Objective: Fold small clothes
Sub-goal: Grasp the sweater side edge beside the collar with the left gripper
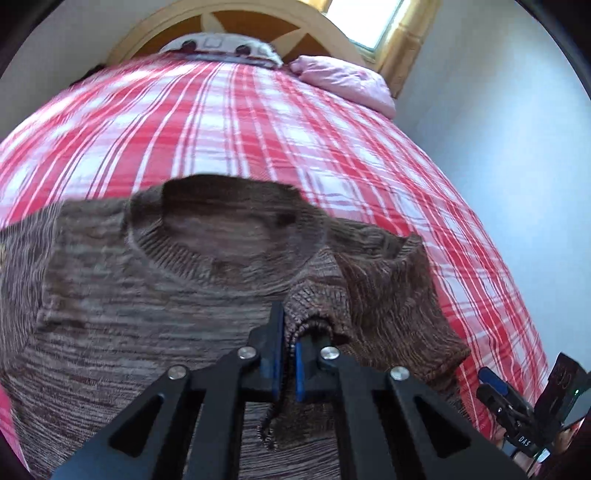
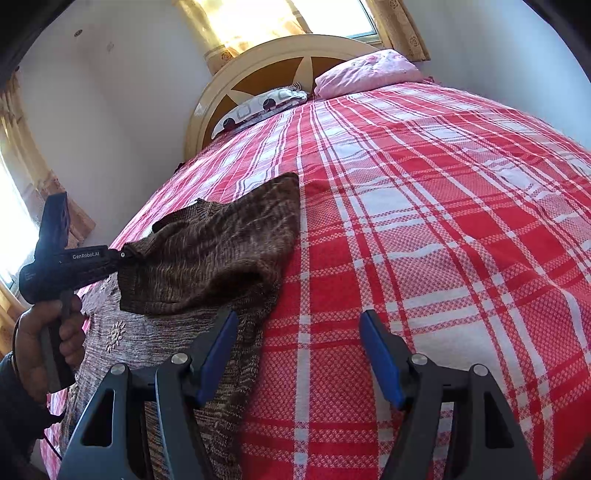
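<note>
A brown knitted sweater lies on the red and white plaid bed, round neck hole facing up. My left gripper is shut on a fold of the sweater's right sleeve, which is drawn over the body. In the right wrist view the sweater lies at the left, with the left gripper gripping the folded-over sleeve. My right gripper is open and empty, hovering over the sweater's right edge and the bare bedspread. It also shows in the left wrist view at the lower right.
The plaid bedspread stretches away to a wooden headboard. A patterned pillow and a pink pillow lie at the head. White walls stand close on both sides. A curtained window is behind the headboard.
</note>
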`<act>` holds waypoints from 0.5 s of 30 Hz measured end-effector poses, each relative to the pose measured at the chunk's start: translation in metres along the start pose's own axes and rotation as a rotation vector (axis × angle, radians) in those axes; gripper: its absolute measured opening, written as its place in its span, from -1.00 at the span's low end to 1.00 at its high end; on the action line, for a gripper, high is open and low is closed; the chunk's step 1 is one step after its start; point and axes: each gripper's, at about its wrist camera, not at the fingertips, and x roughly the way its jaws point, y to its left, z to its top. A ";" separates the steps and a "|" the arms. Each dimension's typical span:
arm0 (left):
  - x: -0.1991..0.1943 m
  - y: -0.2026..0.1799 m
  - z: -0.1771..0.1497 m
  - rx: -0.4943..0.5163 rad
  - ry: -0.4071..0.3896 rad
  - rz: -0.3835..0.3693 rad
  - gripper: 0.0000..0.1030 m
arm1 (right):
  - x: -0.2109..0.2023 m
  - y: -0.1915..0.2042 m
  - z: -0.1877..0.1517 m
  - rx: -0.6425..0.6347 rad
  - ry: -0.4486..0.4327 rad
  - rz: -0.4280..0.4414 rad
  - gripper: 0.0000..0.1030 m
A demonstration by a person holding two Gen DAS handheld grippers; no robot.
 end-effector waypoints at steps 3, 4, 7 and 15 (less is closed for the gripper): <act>0.006 0.013 -0.004 -0.029 0.007 0.016 -0.90 | 0.001 0.000 0.000 0.000 0.004 -0.001 0.33; 0.007 0.015 -0.004 -0.028 0.006 0.021 -0.90 | 0.002 0.000 0.000 0.000 0.007 -0.001 0.33; 0.008 0.024 -0.002 -0.060 -0.006 0.026 -0.90 | 0.002 0.000 0.000 -0.001 0.012 0.001 0.33; 0.011 0.038 -0.001 -0.041 -0.016 0.131 -0.90 | 0.006 0.002 -0.001 -0.009 0.031 -0.004 0.36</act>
